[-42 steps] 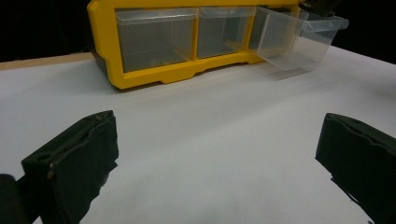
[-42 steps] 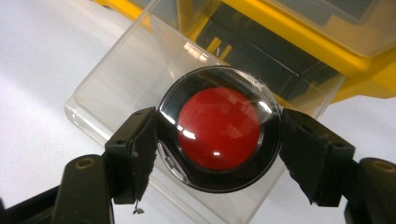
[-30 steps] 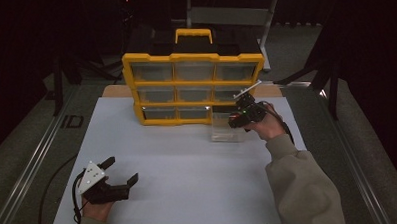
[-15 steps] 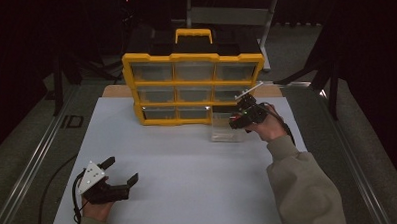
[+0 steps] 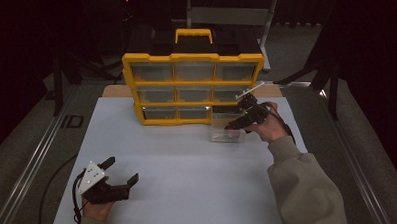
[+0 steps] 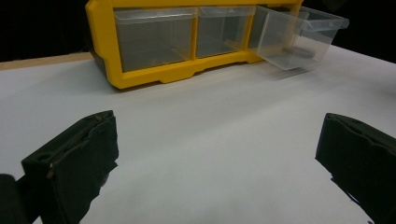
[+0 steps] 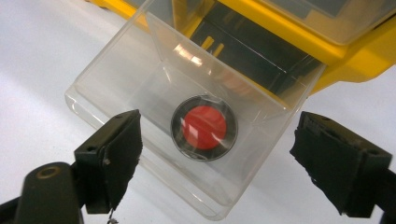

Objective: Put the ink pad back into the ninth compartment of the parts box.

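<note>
A clear plastic drawer [image 5: 227, 129] stands pulled out of the bottom right slot of the yellow organiser [image 5: 193, 87], resting on the white table [image 5: 189, 177] just in front of the cabinet at the right. In the right gripper view a round black piece with a red centre [image 7: 203, 127] lies on the floor of that drawer [image 7: 154, 93], and the empty dark slot shows behind it. The right gripper [image 5: 242, 121] hangs over the drawer's near right edge; its fingers [image 7: 112, 149] have just been opening and now stand apart on either side of the round piece, pressing on nothing. The left gripper [image 5: 119, 171] rests low at the near left of the table, well apart from the organiser [image 6: 187, 46], with its fingers [image 6: 79, 154] wide apart and only bare table between them.
</note>
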